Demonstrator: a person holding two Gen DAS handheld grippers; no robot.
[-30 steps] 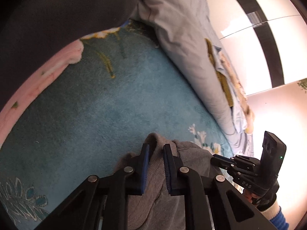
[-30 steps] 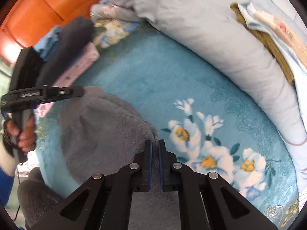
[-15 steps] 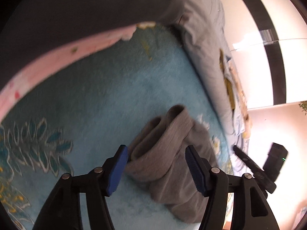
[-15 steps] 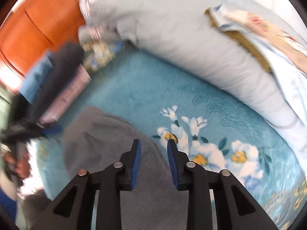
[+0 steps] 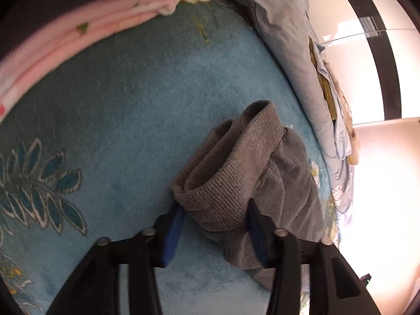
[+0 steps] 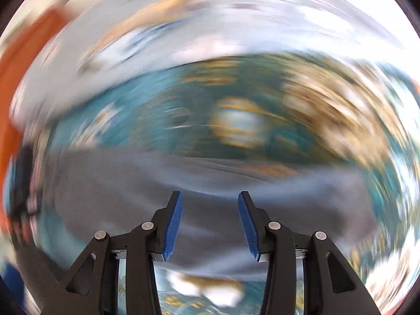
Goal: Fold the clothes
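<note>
A grey knit garment (image 5: 262,157) lies bunched on the teal floral blanket (image 5: 118,118), its ribbed hem rolled up toward the camera. My left gripper (image 5: 215,207) points down at that hem with its jaws closing. The rolled rib fills the gap and touches both blue pads (image 5: 173,231). In the right wrist view everything is smeared by fast motion. My right gripper (image 6: 210,194) hangs over a flat grey stretch of the garment (image 6: 131,183). Its jaws are opening and nothing is between them.
A folded pink cloth (image 5: 65,34) with a dark garment on top lies at the upper left. A pale grey-blue quilt (image 5: 286,39) runs along the blanket's far side. A blurred orange wooden surface (image 6: 15,60) sits at the left.
My left gripper let go of the grey cloth, opened wide, then narrowed around the rolled hem. My right gripper released the garment's edge, spread its jaws and swung fast, blurring its view.
</note>
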